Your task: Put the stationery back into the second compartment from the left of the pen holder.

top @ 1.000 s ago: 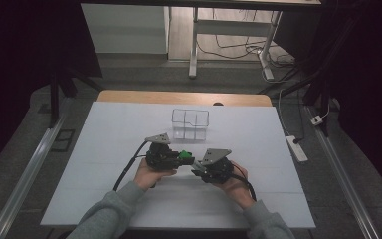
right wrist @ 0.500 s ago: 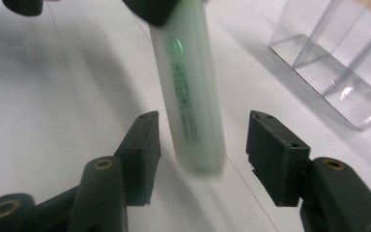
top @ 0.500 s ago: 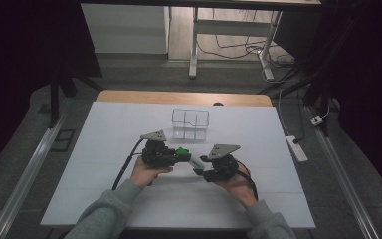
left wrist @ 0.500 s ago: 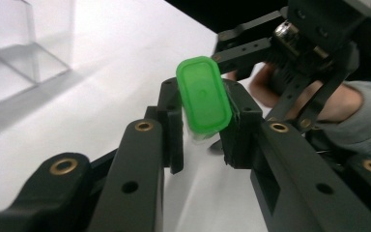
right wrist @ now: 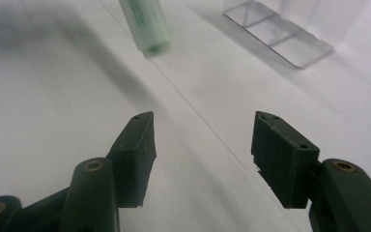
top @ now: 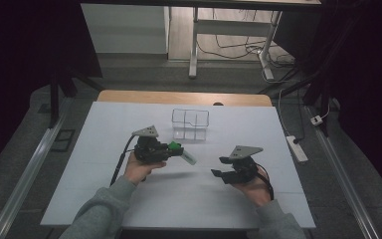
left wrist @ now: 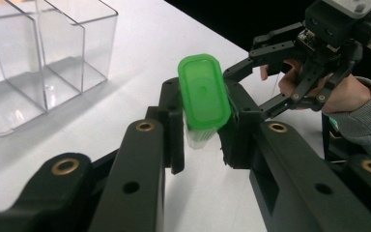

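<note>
Since a second ago my right claw has released and backed off lower right, jaws apart, leaving my left claw clamping the green-capped tube alone at frame centre, handover apparently done.

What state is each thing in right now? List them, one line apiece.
Left gripper: shut on the green-capped tube, held above the table.
Green-capped tube: cap on, clamped between the jaws, off the table.
Right gripper: open, holding nothing, jaws wide apart over the table.
Clear divided box: upright on the table, open-topped, compartments empty.
White table: bears the box.
</note>
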`<state>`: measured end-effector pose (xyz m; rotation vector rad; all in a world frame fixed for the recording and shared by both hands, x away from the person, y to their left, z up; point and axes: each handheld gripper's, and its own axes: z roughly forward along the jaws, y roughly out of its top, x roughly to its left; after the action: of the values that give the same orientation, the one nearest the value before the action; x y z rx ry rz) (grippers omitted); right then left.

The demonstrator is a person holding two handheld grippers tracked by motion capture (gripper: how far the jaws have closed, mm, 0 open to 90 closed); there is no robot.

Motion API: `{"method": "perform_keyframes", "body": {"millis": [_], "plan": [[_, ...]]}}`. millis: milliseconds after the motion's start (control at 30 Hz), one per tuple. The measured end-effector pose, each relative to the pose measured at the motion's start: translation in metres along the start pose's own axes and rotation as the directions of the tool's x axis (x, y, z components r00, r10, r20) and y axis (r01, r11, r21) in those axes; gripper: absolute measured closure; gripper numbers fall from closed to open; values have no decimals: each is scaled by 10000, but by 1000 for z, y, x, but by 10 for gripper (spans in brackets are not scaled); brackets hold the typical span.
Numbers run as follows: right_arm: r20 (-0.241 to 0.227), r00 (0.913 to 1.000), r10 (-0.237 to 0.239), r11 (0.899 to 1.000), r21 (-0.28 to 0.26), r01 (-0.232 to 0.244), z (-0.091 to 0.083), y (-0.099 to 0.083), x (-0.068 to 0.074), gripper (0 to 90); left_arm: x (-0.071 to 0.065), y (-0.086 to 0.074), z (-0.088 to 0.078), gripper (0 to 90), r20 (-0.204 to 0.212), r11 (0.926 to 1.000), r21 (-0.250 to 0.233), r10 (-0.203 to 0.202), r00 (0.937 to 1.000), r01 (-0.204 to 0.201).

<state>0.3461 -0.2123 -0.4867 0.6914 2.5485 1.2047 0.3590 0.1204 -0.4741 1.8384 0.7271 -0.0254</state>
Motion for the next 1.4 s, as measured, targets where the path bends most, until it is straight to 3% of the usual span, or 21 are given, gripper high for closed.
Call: {"method": "perform_keyframes", "body": {"millis": [500,1000,1400], "plan": [[550,9960,707,9975,-53,-705,-31,-28,-20,397,8,33,-12,734,-411,9986,-119,512,9978,-517],[837,9929,845,9962,164,-861,-37,-39,-21,397,17,75,-17,736,-947,9954,-269,893,9915,-922],[876,9924,870,9958,218,-892,-38,-41,-23,397,33,101,-14,737,-1622,9963,-251,771,9837,-822]]}}
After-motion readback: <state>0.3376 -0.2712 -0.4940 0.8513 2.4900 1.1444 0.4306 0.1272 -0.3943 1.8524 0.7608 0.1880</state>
